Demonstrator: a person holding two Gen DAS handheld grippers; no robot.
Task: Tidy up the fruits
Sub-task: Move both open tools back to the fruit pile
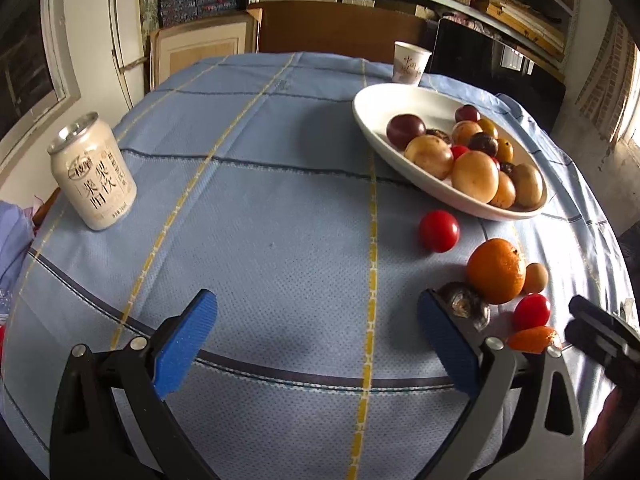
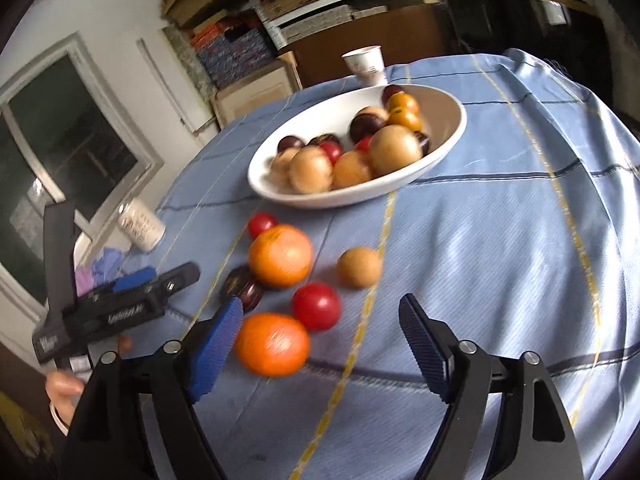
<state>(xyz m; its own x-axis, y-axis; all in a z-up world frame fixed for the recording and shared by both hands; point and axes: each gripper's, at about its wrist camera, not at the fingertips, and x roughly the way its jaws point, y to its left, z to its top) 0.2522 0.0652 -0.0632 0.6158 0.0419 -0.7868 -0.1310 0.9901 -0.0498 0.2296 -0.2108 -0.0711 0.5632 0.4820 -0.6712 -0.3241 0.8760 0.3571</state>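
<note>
Left gripper point(image 1: 316, 340): spread wide over bare cloth, nothing between the blue pads; dark fruit just outside the right-hand pad.
Right gripper point(image 2: 320, 344): spread wide, pinching nothing; near orange at 9 o'clock by the left-hand pad, whether touching cannot tell.
Near orange point(image 2: 272, 343): on the cloth, closest of the loose fruit.
Red tomato point(image 2: 316, 306): just beyond the near orange, at 1 o'clock from it.
Dark fruit point(image 2: 243, 289): at 11 o'clock from the near orange, against the big orange.
Big orange point(image 2: 280, 255): behind the tomato, mid-cluster.
Tan fruit point(image 2: 359, 267): at 3 o'clock from the big orange, apart.
Small tomato point(image 2: 261, 224): at 11 o'clock behind the big orange.
White bowl point(image 2: 448, 136): beyond the cluster, holding tan, red, dark and yellow fruit.
Can point(image 1: 93, 172): upright, far left.
Paper cup point(image 1: 410, 62): behind the bowl.
Tablecloth point(image 1: 280, 208): blue, checked.
</note>
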